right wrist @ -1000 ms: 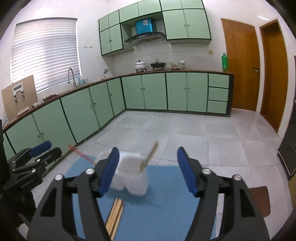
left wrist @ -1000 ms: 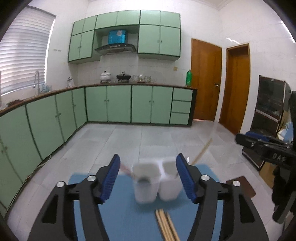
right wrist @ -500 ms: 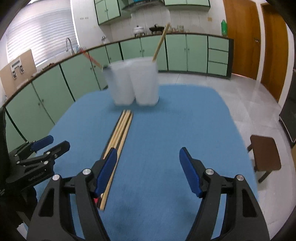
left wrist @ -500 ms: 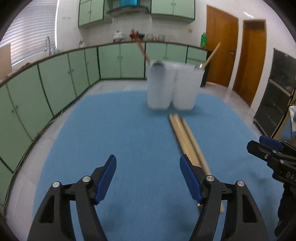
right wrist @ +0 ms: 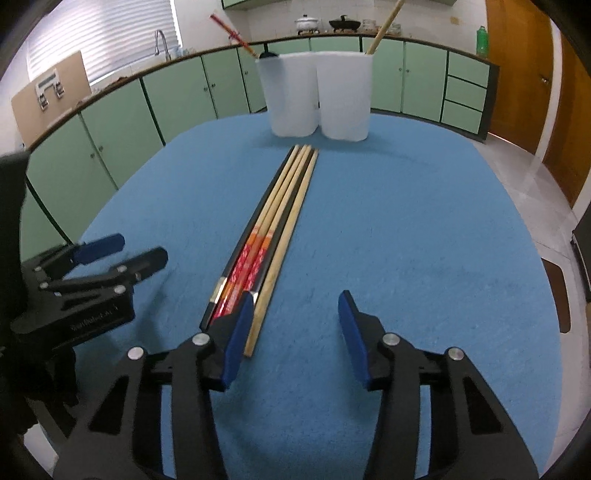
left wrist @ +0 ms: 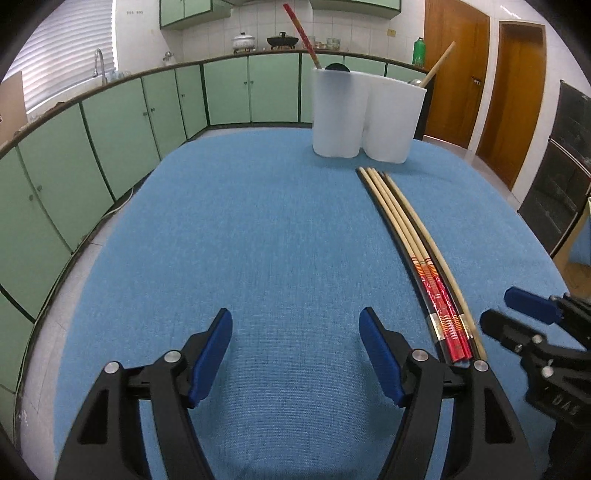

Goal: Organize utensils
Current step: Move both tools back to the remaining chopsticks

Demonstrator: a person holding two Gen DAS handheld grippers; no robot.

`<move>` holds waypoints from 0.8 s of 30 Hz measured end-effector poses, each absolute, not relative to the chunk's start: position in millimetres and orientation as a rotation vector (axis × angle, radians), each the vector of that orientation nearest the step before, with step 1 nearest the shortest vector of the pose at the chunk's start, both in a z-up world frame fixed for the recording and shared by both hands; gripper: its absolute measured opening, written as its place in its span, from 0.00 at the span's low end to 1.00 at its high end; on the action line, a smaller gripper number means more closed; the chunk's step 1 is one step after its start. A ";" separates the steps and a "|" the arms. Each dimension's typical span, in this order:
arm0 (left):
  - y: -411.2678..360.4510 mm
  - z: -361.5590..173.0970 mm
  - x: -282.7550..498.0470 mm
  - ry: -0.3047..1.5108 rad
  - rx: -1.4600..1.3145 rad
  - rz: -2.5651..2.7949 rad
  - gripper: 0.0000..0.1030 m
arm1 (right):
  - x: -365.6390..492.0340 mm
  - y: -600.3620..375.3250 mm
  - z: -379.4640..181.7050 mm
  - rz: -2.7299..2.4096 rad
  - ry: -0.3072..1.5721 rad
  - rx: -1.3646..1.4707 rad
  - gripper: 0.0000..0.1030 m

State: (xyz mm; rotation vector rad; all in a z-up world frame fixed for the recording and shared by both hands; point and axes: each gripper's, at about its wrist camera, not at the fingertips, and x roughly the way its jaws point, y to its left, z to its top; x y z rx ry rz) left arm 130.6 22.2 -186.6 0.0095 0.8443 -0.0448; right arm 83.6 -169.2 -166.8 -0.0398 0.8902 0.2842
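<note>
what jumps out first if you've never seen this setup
A tight row of chopsticks lies down the middle of the blue mat. Behind them stands a white two-cup holder with one chopstick in each cup. Both tongs, left and right, hover open nearby.

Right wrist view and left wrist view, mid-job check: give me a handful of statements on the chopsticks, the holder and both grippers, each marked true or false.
1. Both the left gripper and the right gripper are shut on chopsticks. False: both are open and hold nothing.
2. The loose chopsticks lie side by side on the blue mat. True.
3. The white utensil holder lies tipped over. False: it stands upright at the far end of the mat.
4. A red-patterned chopstick and a plain wooden chopstick already stand in the holder. True.
5. The loose chopsticks touch the holder. False: a gap of mat separates them.
</note>
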 end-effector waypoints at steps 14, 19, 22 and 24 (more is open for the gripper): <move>22.7 -192.8 132.0 0.869 0.004 -0.035 0.71 | 86.2 -182.4 -168.2 0.302 0.927 0.029 0.41; 22.1 -192.5 131.6 0.865 0.009 -0.035 0.71 | 87.4 -170.8 -172.1 0.293 0.924 -0.020 0.40; 24.1 -193.1 132.2 0.868 -0.001 -0.032 0.71 | 88.9 -171.4 -171.8 0.258 0.919 -0.052 0.42; 26.5 -193.0 131.2 0.869 -0.003 -0.031 0.71 | 87.3 -173.5 -169.7 0.231 0.913 -0.069 0.42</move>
